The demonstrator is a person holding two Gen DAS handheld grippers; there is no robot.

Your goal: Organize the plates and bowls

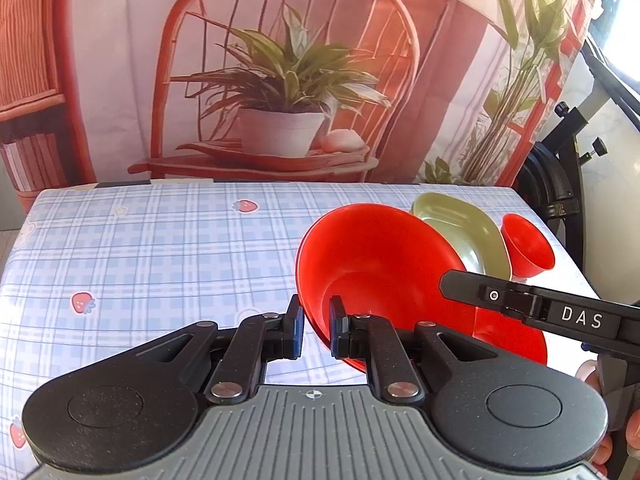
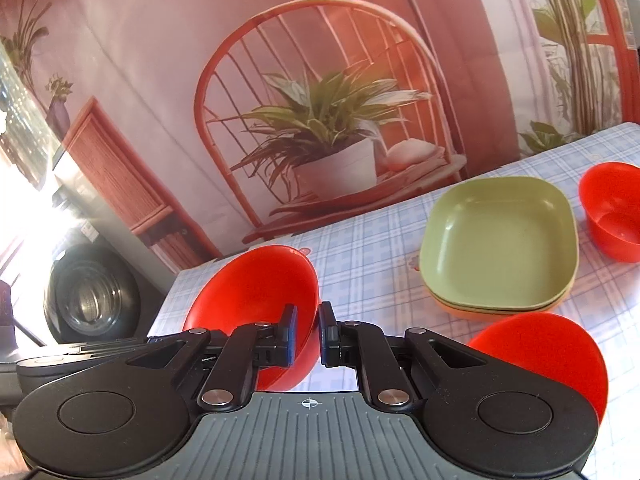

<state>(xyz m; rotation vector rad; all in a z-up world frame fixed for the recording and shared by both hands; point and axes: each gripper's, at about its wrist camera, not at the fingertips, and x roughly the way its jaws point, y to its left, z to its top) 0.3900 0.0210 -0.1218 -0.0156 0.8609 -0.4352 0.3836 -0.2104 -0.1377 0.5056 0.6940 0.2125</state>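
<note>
My left gripper (image 1: 317, 330) is shut on the near rim of a tilted red bowl (image 1: 380, 264), held above the checked tablecloth. My right gripper (image 2: 307, 332) is shut on the opposite rim of the same red bowl (image 2: 256, 292); its black finger (image 1: 520, 300) crosses the bowl in the left wrist view. A second red bowl (image 2: 548, 352) sits under my right gripper and also shows in the left wrist view (image 1: 512, 340). A stack of square plates with a green one on top (image 2: 500, 240) lies further back. A small red bowl (image 2: 612, 212) stands beside the stack.
The table (image 1: 160, 264) carries a blue checked cloth with strawberry prints. A printed backdrop of a chair and potted plant (image 1: 280, 100) hangs behind it. A black stand (image 1: 560, 176) is off the table's right edge.
</note>
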